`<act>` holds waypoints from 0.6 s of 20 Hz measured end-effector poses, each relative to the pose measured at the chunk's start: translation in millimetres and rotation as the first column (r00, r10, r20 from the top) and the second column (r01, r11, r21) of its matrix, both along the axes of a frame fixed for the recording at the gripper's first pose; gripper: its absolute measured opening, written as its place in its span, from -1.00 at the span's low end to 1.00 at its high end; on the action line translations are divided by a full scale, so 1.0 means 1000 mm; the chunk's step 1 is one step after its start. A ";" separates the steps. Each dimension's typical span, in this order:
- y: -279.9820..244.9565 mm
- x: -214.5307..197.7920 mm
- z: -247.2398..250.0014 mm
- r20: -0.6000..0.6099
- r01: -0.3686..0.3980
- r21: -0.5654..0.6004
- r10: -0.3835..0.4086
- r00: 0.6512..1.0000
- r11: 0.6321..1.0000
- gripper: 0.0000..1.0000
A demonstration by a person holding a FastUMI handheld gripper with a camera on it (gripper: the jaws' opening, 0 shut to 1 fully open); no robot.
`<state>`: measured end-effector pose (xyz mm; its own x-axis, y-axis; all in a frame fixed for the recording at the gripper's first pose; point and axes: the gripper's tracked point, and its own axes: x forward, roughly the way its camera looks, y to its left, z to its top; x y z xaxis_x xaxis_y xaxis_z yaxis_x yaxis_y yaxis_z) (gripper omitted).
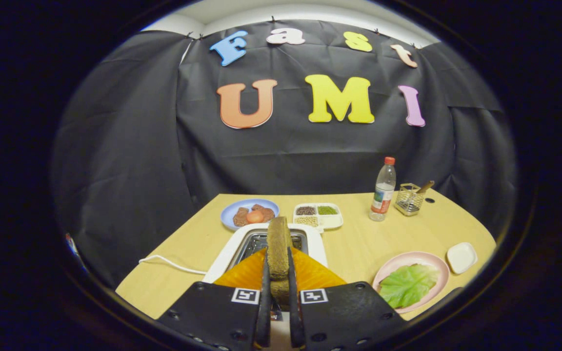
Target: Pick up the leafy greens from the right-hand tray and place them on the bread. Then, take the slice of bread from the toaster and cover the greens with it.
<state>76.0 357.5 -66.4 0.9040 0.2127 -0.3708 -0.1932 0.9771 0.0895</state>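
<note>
I have the gripper (279, 273) clamped on the slice of bread (279, 248), which stands on edge between both fingers, above the white toaster (232, 251). To my right sits the pink plate (432, 261) with the leafy greens (408, 285) on it, a small white dish (461, 257) beside it. Farther off I see a blue plate (232, 210) of food, a divided tray (332, 220), a water bottle (383, 190) and a wire basket (409, 199).

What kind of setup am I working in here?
Likely a staged kitchen booth: a toaster on a wooden table, food plates, black cloth wall behind. The gripper is shut on a bread slice.
</note>
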 end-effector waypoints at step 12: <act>-0.028 -0.016 0.091 0.125 -0.065 0.229 0.037 0.991 0.971 -0.83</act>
